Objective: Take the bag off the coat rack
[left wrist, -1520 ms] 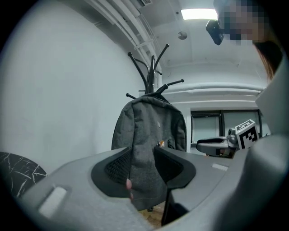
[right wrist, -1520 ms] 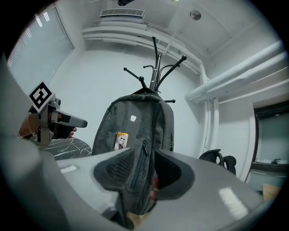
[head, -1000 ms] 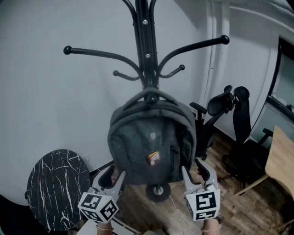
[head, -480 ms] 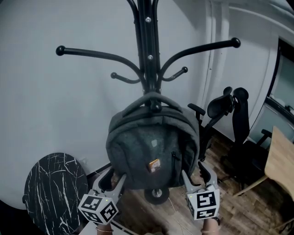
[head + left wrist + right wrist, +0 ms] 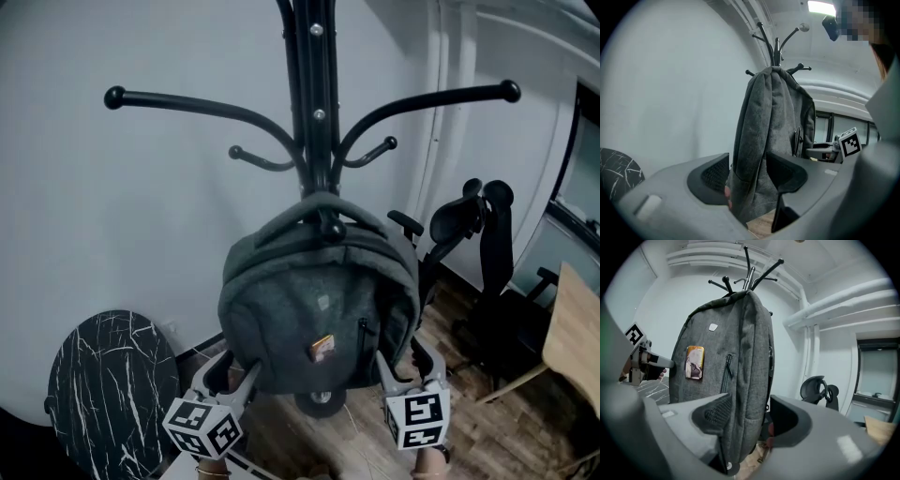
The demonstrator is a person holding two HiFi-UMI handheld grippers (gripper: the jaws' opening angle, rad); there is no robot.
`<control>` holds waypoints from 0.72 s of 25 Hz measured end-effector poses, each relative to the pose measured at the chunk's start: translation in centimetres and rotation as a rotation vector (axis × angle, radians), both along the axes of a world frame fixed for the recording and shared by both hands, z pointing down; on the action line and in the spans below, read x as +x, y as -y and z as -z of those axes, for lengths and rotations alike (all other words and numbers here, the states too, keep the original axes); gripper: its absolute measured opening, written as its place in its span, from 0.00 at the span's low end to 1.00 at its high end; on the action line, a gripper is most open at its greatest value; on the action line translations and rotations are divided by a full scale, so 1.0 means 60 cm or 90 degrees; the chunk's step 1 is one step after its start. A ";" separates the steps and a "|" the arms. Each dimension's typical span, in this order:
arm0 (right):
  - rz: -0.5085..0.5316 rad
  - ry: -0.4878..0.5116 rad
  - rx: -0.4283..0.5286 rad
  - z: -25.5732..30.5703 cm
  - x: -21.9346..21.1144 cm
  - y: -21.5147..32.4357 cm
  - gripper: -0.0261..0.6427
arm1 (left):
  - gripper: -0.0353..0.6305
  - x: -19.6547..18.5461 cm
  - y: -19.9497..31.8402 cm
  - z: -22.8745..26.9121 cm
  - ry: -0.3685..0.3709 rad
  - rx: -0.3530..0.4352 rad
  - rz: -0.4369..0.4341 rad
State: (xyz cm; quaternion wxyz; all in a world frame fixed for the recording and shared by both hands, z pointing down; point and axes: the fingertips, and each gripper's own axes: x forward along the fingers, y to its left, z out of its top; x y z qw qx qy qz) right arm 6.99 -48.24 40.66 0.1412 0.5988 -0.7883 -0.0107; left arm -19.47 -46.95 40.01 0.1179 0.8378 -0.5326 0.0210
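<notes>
Against a smooth pale wall [image 5: 112, 216], a rounded grey woven bag [image 5: 319, 319] is hung from a black metal coat rack [image 5: 314, 112]. At its 7 and 5 o'clock, the left gripper [image 5: 230, 370] and right gripper [image 5: 403, 361] have just been opened wide, with the bag's edges lying unclamped between the jaws.

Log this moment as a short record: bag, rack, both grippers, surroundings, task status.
bag: grey, hangs by its top handle on the rack
left gripper: fingers have just been opening; bag's lower side edge between them, not clamped
right gripper: the same, at the bag's other side edge
nearby: marble table at left, chair at right
task status: bag not yet off the rack
</notes>
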 end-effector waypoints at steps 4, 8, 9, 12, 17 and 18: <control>0.000 -0.012 -0.026 -0.019 0.000 0.009 0.42 | 0.41 0.005 0.011 -0.010 -0.002 -0.009 -0.009; -0.001 -0.004 -0.031 -0.026 0.000 0.019 0.42 | 0.41 0.014 0.018 -0.032 0.003 -0.036 -0.023; -0.002 -0.002 -0.025 -0.024 0.000 0.022 0.42 | 0.41 0.016 0.020 -0.036 0.007 -0.040 -0.023; -0.001 0.006 -0.023 -0.025 0.000 0.028 0.42 | 0.41 0.016 0.027 -0.044 0.024 -0.041 -0.010; 0.001 0.046 -0.032 -0.030 0.001 0.037 0.42 | 0.35 0.014 0.036 -0.045 0.042 -0.032 0.013; 0.000 0.049 -0.030 -0.031 0.000 0.037 0.41 | 0.34 0.014 0.036 -0.045 0.043 -0.029 0.018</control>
